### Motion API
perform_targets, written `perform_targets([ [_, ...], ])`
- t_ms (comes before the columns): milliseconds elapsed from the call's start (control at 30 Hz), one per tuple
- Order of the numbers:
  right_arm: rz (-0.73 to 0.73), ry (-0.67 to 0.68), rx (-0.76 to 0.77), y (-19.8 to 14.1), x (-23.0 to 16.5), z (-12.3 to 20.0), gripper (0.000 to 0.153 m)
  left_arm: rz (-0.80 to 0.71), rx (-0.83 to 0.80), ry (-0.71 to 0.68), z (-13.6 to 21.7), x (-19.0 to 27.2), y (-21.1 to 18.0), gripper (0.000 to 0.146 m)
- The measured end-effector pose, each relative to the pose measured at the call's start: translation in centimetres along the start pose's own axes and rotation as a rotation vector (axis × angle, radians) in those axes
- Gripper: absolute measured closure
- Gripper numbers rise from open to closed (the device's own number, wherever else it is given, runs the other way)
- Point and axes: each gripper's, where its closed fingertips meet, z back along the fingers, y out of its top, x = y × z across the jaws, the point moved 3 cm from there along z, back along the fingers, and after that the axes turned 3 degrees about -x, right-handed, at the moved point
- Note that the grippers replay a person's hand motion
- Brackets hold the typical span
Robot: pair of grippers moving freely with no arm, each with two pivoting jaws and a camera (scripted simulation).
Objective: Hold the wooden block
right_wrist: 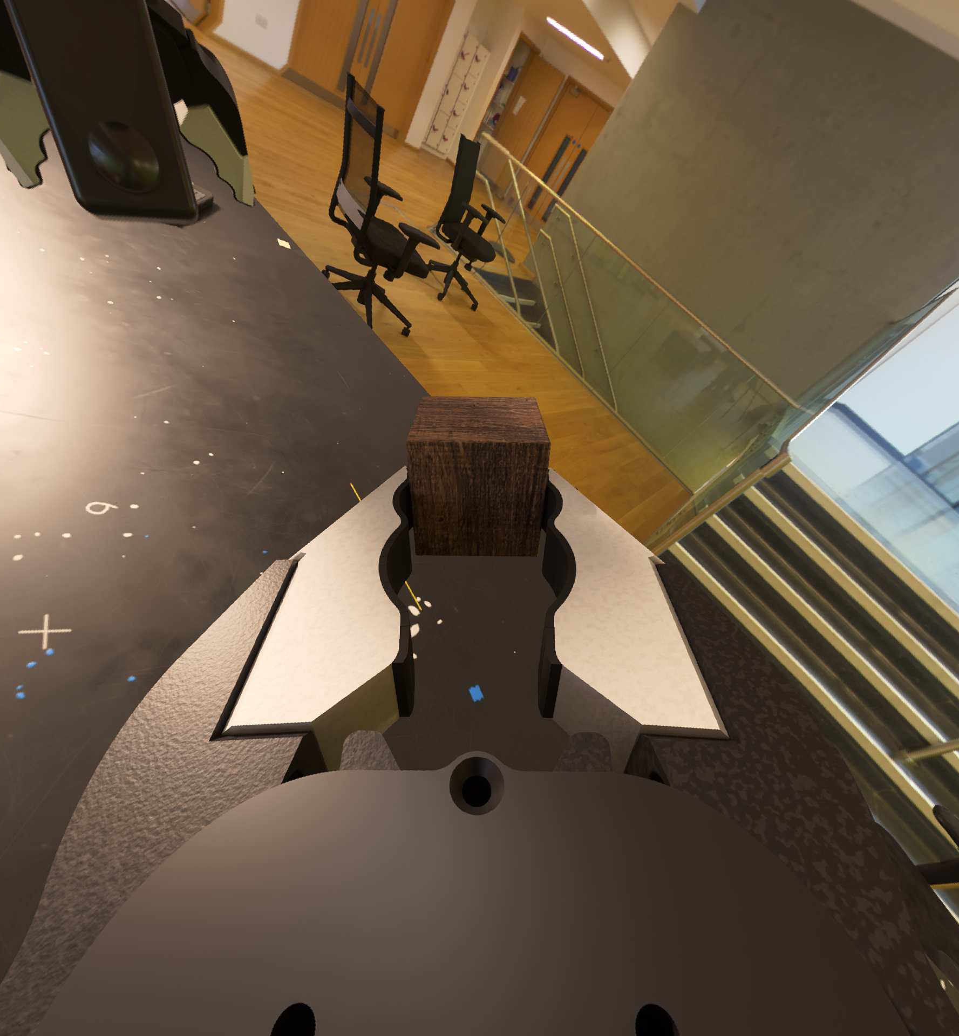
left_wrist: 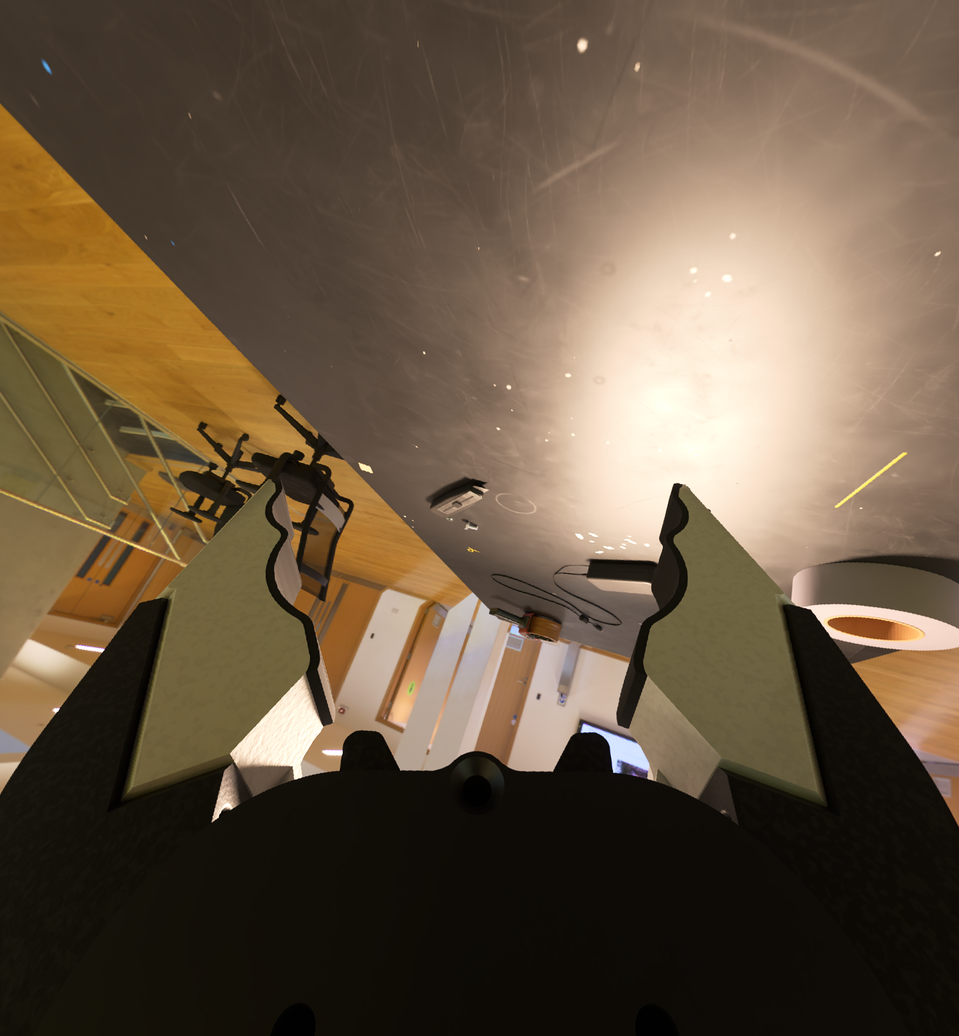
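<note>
Left gripper (left_wrist: 474,493): spread wide, nothing between fingers, seen far upper left of the block from the right wrist view.
Tape roll (left_wrist: 880,605): on dark table (right_wrist: 129,392).
Wooden block (right_wrist: 477,476): near-cubic, no clear long axis, grain vertical, at table edge.
Right gripper (right_wrist: 477,493): fingertips pressed against block's two sides.

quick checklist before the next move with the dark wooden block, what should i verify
1. Dark brown wooden cube between the right gripper fingertips: ok.
2. Both fingers touching its sides: ok.
3. Cube seated deep in the jaws: not ok, held only at the tips.
4. Cube clear of the scratched dark grey table: cannot tell.
5. Left gripper open, holding nothing: ok.
6. Left gripper far from the cube: ok.
</note>
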Motion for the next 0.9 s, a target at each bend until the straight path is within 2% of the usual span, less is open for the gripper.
perform_targets([
  [533, -0.044, -0.030, 0.046, -0.9, 1.3, 2.4, 0.109, -0.202, -0.005, 0.019, 2.2, 0.5, 11.4, 0.016],
  [733, -0.055, -0.025, 0.064, -1.1, 1.5, 2.6, 0.109, -0.256, 0.028, -0.011, 1.7, 1.4, 15.8, 0.016],
  [900, -0.053, -0.017, 0.061, -1.2, 1.5, 2.5, 0.109, -0.242, 0.042, -0.057, 0.5, 1.4, 16.9, 0.016],
])
